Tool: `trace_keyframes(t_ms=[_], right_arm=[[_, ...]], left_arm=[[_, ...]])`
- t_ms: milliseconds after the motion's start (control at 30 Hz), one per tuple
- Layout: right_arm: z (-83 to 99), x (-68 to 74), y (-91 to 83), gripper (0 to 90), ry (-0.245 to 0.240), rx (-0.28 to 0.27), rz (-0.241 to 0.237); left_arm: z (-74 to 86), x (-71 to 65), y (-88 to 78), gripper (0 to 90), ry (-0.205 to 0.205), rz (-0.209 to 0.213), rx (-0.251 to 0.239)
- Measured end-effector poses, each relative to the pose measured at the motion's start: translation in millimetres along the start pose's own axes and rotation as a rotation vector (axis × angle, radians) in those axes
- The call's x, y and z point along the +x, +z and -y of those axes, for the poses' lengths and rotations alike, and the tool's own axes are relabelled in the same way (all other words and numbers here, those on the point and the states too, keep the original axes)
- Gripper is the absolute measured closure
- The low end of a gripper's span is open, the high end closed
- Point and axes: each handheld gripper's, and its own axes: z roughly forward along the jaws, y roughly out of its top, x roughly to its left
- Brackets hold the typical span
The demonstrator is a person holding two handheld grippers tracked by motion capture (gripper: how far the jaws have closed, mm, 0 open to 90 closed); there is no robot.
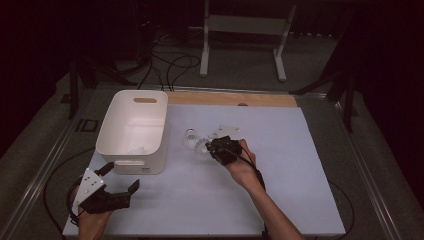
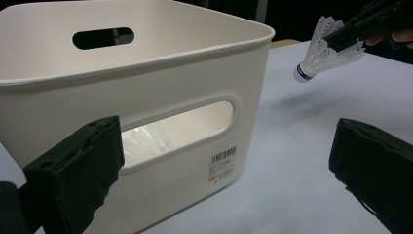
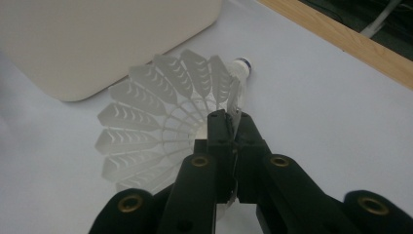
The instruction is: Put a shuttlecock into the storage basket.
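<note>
The right gripper (image 3: 228,117) is clenched on the skirt of a shuttlecock (image 3: 160,126), lifted just off the tabletop (image 1: 280,200) right of the white bin (image 1: 132,131). Another shuttlecock (image 1: 190,135) lies nearby. The left gripper (image 1: 120,177), released, waits near the bin. Next, I judge: carry it left over the rim and let go.

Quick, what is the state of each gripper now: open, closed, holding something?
Left gripper: open, holding nothing, beside the white bin.
Right gripper: closed on the skirt of a white shuttlecock.
</note>
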Motion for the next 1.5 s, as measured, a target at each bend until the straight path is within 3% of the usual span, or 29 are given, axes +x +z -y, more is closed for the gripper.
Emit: trace_keyframes(t_ms=[1500], right_arm=[[-23.8,4.5,-13.6,88.2,-0.024,-0.051,0.001]], left_arm=[[0.0,-0.3,0.1,0.0,0.004,-0.001,0.001]])
